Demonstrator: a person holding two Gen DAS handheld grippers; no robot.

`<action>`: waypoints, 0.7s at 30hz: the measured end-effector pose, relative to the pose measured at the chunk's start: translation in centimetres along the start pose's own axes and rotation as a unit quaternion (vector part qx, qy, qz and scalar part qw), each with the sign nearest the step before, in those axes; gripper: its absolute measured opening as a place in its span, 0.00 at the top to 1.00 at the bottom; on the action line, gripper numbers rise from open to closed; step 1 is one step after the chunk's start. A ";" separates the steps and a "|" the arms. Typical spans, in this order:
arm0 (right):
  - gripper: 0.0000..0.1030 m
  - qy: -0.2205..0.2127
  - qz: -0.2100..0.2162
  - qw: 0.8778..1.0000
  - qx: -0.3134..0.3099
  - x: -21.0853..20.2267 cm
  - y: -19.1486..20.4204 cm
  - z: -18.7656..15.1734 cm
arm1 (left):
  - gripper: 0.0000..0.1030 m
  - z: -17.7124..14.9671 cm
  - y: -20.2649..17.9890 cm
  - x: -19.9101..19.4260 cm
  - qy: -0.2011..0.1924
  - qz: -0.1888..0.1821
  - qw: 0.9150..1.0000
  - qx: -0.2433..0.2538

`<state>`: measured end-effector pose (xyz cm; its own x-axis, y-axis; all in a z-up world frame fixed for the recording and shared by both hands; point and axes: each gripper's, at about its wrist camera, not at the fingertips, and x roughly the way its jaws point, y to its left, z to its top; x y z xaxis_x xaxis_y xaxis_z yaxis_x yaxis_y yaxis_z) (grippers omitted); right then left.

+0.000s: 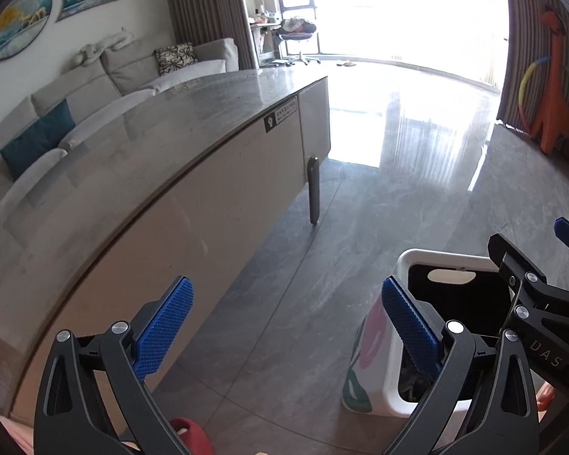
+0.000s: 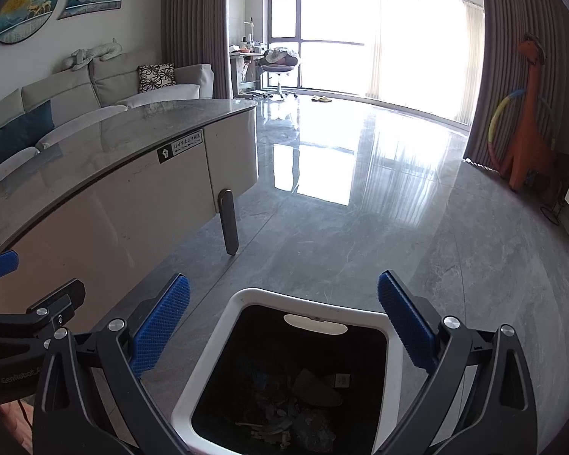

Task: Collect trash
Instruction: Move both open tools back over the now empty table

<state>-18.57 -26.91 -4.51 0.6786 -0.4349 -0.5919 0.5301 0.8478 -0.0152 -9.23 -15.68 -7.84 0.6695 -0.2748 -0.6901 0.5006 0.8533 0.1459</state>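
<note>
Trash bin: a white bin (image 2: pixel 392 345) with a black liner stands on the grey floor beside the table; crumpled scraps (image 2: pixel 292 422) and a brown piece lie at its bottom.
Right gripper: the right gripper (image 2: pixel 284 326) hangs directly above the bin mouth, blue pads spread wide, nothing between them — released.
Left gripper: the left gripper (image 1: pixel 284 326) is also spread and empty, hovering over the floor between the table side and the bin, which sits at its right pad.
Table: the grey marble top (image 1: pixel 163 129) shows no litter in the part either camera covers; the near end is cut off at the frame edge.
Step in hand: judging by an empty tool above a filled bin, a drop looks complete.
Next move: find whatever trash remains — none is visible here — then swing a gripper toward it and close the pads on it.
Surroundings: sofa (image 2: pixel 76 91) behind the table, bright window beyond.
</note>
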 end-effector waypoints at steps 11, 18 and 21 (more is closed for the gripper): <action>0.04 -0.051 0.071 0.994 -0.059 -0.2 10.6 5.8 | 0.04 2.3 10.2 -2.5 -0.031 0.089 0.993 -0.069; 0.04 -0.077 0.127 0.985 -0.092 0.4 18.8 9.3 | 0.04 3.7 18.2 -3.6 -0.052 0.152 0.982 -0.103; 0.04 -0.090 0.141 0.980 -0.105 0.7 21.7 10.5 | 0.04 4.1 21.3 -3.7 -0.057 0.166 0.978 -0.116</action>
<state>-1.25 -11.95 3.19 0.8718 -0.2040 -0.4453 0.2045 0.9777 -0.0475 1.22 1.71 0.78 0.8370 -0.0025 -0.5472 0.1171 0.9776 0.1747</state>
